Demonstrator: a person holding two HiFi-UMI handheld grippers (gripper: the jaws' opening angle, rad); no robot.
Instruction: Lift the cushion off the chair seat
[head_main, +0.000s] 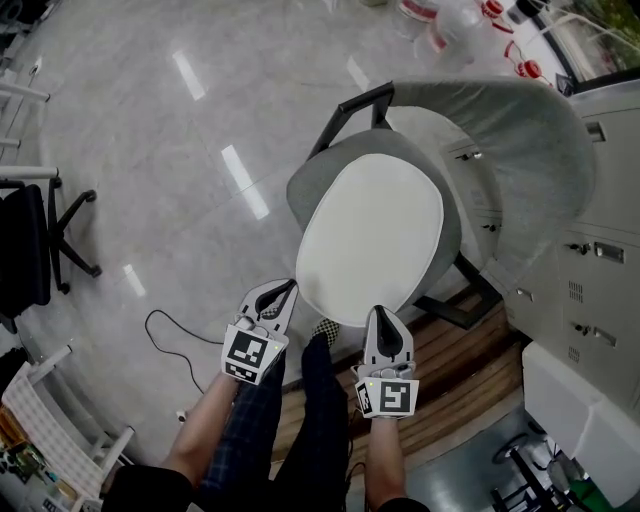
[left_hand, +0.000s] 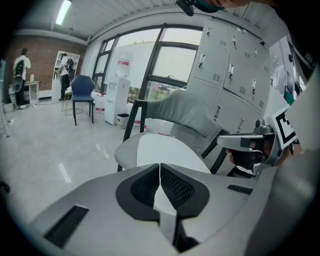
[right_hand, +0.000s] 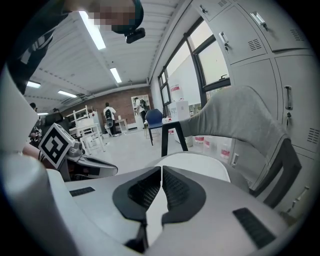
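"Head view first: what can't you make out?"

"Whether either tool touches the cushion. The left gripper sits just beside its front-left edge and the right gripper is at its front edge, but contact is unclear. Under the chair, the base is mostly hidden by the seat (only black frame bars poke out)."

"And the cushion itself?"

"It's white and smooth, a flat rounded oval. It lies on the grey fabric seat, whose rim shows around it. The grey backrest curves behind."

"The jaws?"

"Left gripper view: the ribbed black pads are pressed together with nothing between them. They cover the near edge of the cushion. Right gripper view: its pads are likewise closed on nothing, with the cushion just beyond."

"Surroundings?"

"The floor is pale and glossy, streaked with light. Grey metal lockers are cut off at the right edge."
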